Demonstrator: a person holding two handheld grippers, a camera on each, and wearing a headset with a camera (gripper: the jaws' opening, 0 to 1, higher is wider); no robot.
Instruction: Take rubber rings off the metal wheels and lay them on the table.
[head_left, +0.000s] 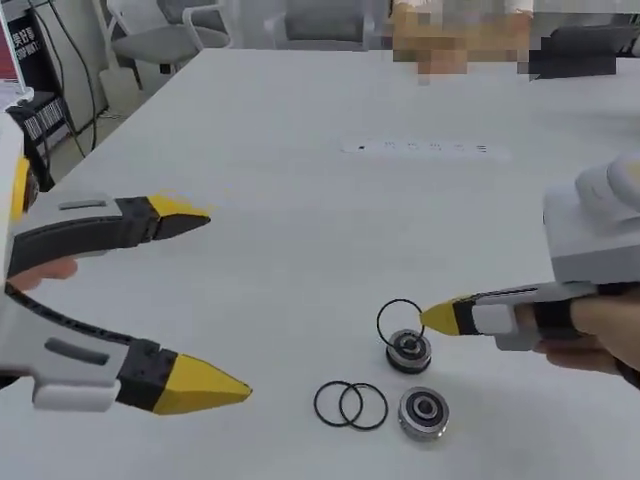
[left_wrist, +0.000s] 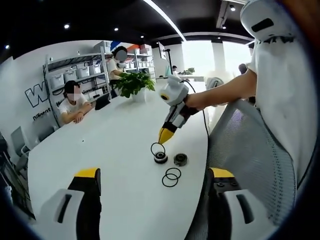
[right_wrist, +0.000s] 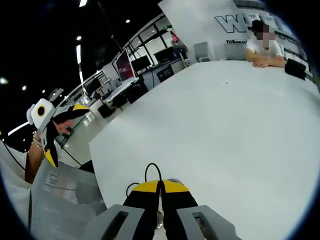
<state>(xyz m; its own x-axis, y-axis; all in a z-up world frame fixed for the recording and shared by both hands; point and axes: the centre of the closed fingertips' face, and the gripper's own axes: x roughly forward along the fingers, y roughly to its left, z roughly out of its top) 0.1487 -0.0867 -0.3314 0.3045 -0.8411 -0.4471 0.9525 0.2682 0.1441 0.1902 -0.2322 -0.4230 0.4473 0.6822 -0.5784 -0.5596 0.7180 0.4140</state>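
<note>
Right claw (head_left: 428, 318): yellow tips pressed together, pinching a black rubber ring (head_left: 399, 319). The ring stands upright, looping out at 9 o'clock from the tips. Its lower edge meets the top of the first wheel (head_left: 408, 351), which sits flat on the white desk (head_left: 300, 200). Can't tell if the ring is fully clear of that wheel. Right gripper view agrees: jaws together with no gap, a thin black loop rising from between them at 12 o'clock.

Second wheel (head_left: 423, 412): flat on the desk just beside the first, at its 5 o'clock, not touched by either claw.

Two loose rings (head_left: 350, 404): flat on the desk at 9 o'clock of the second wheel, overlapping each other, apart from both wheels.

Left claw (head_left: 228, 303): jaws spread wide, nothing between them, off at 9 o'clock of the wheels and well apart from them. In the left gripper view the wheels and loose rings lie ahead between its two tips, with the right claw angled down at the pinched ring from 1 o'clock.

A person sits at the far end of the desk, 12 o'clock in the head view.
</note>
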